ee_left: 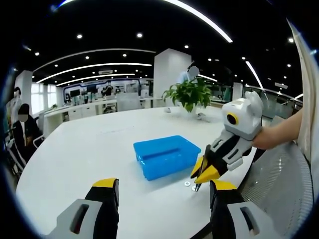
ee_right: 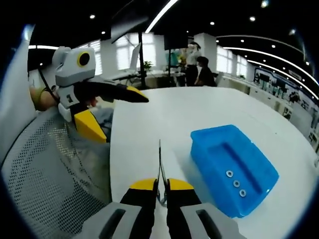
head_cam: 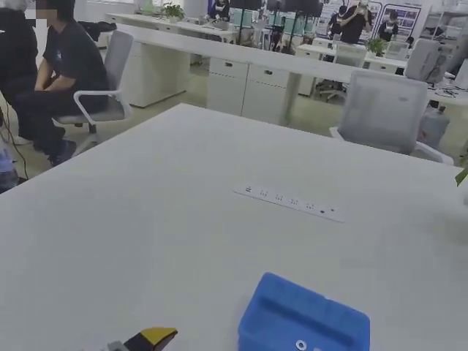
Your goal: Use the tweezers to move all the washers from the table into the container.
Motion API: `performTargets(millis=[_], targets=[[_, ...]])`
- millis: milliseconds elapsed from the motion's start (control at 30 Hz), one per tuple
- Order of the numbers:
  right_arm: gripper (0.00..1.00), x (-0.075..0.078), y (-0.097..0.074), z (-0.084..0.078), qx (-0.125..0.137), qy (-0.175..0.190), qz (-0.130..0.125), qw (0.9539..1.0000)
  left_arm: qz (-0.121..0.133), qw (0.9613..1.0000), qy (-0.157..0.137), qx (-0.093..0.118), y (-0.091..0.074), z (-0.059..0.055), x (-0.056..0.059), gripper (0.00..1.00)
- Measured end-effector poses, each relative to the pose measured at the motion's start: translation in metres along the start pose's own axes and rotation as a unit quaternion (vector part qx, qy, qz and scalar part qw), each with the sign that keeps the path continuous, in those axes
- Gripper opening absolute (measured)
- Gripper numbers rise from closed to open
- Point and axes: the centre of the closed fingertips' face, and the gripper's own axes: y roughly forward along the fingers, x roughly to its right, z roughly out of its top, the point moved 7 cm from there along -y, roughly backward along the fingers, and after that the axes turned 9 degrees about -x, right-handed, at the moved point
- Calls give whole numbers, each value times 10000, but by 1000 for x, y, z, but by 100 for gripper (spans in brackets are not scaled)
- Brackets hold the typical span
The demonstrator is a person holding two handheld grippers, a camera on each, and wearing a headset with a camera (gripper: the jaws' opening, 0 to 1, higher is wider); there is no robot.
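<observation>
Right gripper point(ee_right: 161, 186) was clamped narrow on the tweezers point(ee_right: 160, 159), their points angled down toward the desk's near edge. A loose washer point(ee_left: 187, 183) lay there, just beside the blue container point(ee_right: 234, 167). Three washers point(ee_right: 236, 183) sat inside it, so this looked like a late pick. Left gripper point(ee_left: 164, 182) hung wide and empty off to the side, probably to stay clear.

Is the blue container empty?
No, three washers lie on the floor of the blue container in the right gripper view.
</observation>
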Motion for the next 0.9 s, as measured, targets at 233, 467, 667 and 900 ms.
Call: performTargets(millis=[233, 467, 667, 900], targets=[[3, -3, 0, 1, -76, -145, -224, 9996, -7, 10000, -13, 3, 0, 0, 0, 75], [3, -1, -1, 1, -125, -138, -324, 9993, 20, 10000, -9, 3, 0, 0, -1, 75], [3, 12, -17, 10, 401, 551, -389, 9969, 31, 10000, -16, -10, 0, -1, -1, 75], [3, 32, -38, 25, 923, 1129, -583, 9876, 56, 10000, -44, -13, 0, -1, -2, 75]])
